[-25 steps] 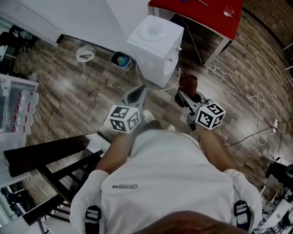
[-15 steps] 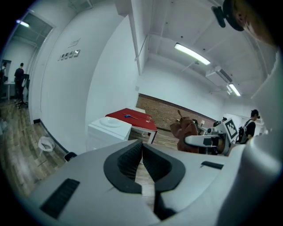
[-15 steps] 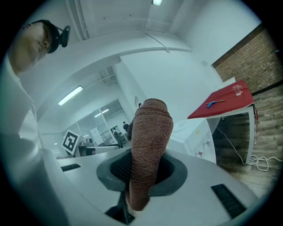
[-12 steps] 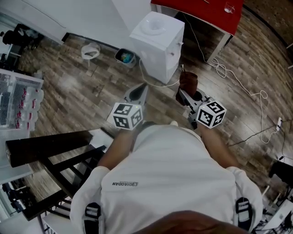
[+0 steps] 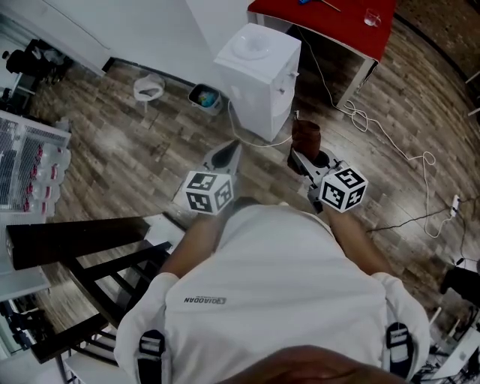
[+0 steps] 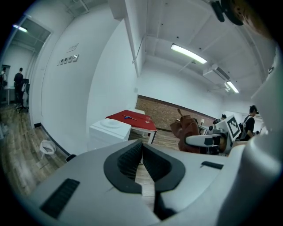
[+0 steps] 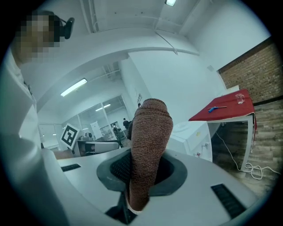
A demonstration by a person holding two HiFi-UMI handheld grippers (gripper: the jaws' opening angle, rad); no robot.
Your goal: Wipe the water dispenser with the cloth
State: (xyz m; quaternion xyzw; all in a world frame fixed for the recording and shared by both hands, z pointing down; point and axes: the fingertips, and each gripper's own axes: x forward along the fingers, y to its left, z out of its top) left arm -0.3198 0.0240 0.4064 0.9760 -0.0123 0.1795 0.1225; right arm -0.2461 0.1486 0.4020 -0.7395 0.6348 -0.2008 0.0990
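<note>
Since half a second ago little has shifted; the right gripper (image 5: 301, 159) has edged slightly left. Its jaws pinch a brown knitted cloth (image 7: 148, 141), which stands upright (its lower end is hidden between the pads). The left gripper (image 6: 142, 144) has its jaws pressed together, empty. Beyond both, apart from the cloth, stands the white water dispenser (image 5: 259, 69), beside a red table (image 5: 324, 19). In the left gripper view the gripper's body hides the dispenser's lower part.

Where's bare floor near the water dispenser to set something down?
Bare wood floor between the white rack and the small bin, left of the water dispenser. Crowded to its right: cables loop below the red table. A cord also trails along its front.
</note>
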